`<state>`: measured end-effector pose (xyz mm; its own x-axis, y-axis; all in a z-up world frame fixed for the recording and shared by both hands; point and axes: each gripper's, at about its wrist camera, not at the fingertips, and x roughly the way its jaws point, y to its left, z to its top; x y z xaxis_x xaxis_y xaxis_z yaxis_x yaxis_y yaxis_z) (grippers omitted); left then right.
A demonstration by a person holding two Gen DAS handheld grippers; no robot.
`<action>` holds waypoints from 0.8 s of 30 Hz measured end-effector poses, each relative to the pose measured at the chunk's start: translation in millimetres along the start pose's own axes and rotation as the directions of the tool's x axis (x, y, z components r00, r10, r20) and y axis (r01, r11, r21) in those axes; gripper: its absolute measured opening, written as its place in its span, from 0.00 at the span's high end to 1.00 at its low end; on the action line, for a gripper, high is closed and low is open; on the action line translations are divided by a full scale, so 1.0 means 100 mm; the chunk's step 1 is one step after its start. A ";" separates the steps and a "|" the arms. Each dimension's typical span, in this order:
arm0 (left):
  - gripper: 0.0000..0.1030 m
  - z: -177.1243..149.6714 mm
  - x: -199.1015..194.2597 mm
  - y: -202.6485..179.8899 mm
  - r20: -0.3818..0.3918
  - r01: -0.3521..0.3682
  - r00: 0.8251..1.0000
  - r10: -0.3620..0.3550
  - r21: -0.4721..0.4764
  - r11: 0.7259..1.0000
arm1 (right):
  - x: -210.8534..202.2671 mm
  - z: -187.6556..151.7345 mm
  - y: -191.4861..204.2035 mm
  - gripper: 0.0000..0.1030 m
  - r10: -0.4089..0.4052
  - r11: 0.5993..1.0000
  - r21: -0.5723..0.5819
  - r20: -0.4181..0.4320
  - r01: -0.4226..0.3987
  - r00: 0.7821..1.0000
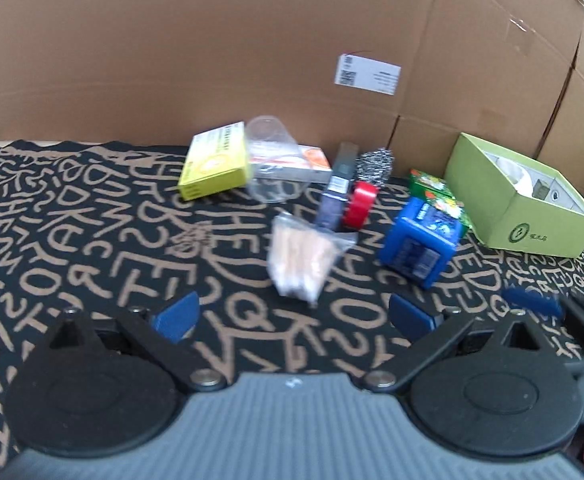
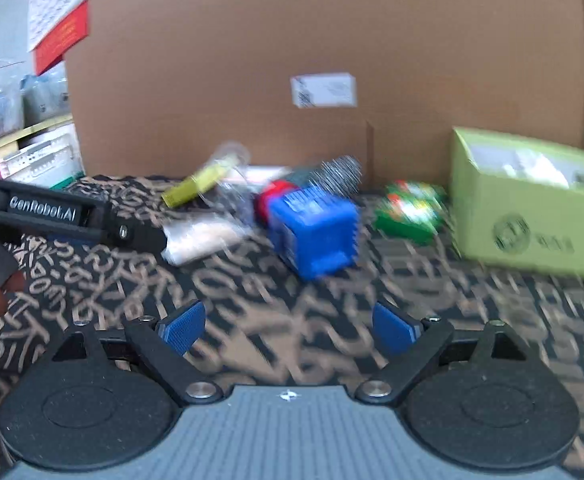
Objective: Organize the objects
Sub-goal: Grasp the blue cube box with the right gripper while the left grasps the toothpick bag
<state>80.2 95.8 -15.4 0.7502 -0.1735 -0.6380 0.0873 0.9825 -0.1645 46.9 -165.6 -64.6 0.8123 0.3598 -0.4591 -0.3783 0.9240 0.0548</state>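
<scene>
Loose objects lie on a black cloth with tan letters. In the left wrist view: a yellow box (image 1: pixel 216 162), a clear plastic cup (image 1: pixel 270 160) on its side, a bag of tan sticks (image 1: pixel 303 258), a dark box (image 1: pixel 337 188), a red tape roll (image 1: pixel 359 204), a steel scourer (image 1: pixel 373 164), a blue box (image 1: pixel 421 240) and a green packet (image 1: pixel 437 196). My left gripper (image 1: pixel 292 316) is open and empty, short of the bag. My right gripper (image 2: pixel 290 326) is open and empty, short of the blue box (image 2: pixel 315 228).
An open light-green box (image 1: pixel 531 220) stands at the right, also in the right wrist view (image 2: pixel 531 216). A large cardboard wall (image 1: pixel 252 60) closes the back. The left gripper's body (image 2: pixel 64 216) shows at the left of the right wrist view.
</scene>
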 end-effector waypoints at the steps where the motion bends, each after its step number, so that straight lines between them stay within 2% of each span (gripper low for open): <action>1: 0.00 -0.01 -0.01 0.04 0.005 -0.002 1.000 0.002 0.009 1.000 | 0.05 0.05 0.03 0.09 0.001 1.000 -0.025 0.013 0.000 1.000; 7: 0.00 0.09 0.22 0.04 -0.009 0.018 1.000 -0.017 0.113 0.993 | 0.54 0.33 0.00 0.09 -0.017 0.981 -0.194 0.060 0.028 0.998; 9: 0.00 0.14 0.34 0.00 -0.019 0.031 0.999 -0.028 0.156 0.987 | 0.73 0.40 -0.05 0.09 -0.020 0.975 -0.222 0.031 0.026 0.999; 11: 0.00 0.18 0.45 -0.04 -0.027 0.030 0.999 -0.025 0.181 0.983 | 0.86 0.43 -0.10 0.11 -0.020 0.975 -0.220 0.007 0.021 1.000; 12: 0.00 0.21 0.51 -0.06 -0.030 0.032 0.999 -0.027 0.188 0.982 | 0.89 0.44 -0.12 0.26 -0.022 0.978 -0.207 0.000 0.022 1.000; 13: 0.00 0.23 0.57 -0.07 -0.032 0.034 0.999 -0.028 0.190 0.981 | 0.90 0.44 -0.15 0.29 -0.022 0.982 -0.185 -0.011 0.020 1.000; 16: 0.06 0.27 0.75 -0.12 -0.058 0.039 0.998 -0.027 0.206 0.978 | 0.78 0.42 -0.24 0.30 -0.025 0.997 -0.077 -0.037 0.022 0.999; 19: 0.16 0.29 0.89 -0.16 -0.095 0.047 0.995 -0.027 0.215 0.976 | 0.57 0.34 -0.28 0.30 -0.075 0.997 -0.041 -0.051 0.073 0.996; 20: 0.23 0.28 0.92 -0.16 -0.105 0.051 0.994 -0.029 0.214 0.976 | 0.48 0.30 -0.30 0.30 -0.086 0.996 -0.027 -0.058 0.084 0.995; 22: 0.42 0.25 0.90 -0.21 -0.086 0.030 0.996 -0.008 0.249 0.968 | 0.29 0.22 -0.33 0.30 -0.110 0.994 0.005 -0.074 0.111 0.991; 23: 0.57 0.24 0.87 -0.23 -0.084 0.038 0.996 -0.017 0.261 0.965 | 0.20 0.18 -0.34 0.30 -0.124 0.992 0.022 -0.084 0.127 0.989; 24: 0.65 0.23 0.83 -0.25 -0.095 0.055 0.995 -0.031 0.259 0.964 | 0.11 0.15 -0.34 0.30 -0.141 0.989 0.037 -0.096 0.145 0.985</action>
<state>155.4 58.0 -47.1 0.6813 -0.2093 -0.7014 0.2947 0.9556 0.0010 75.6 -191.3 -58.5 0.8109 0.2121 -0.5453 -0.2401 0.9705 0.0203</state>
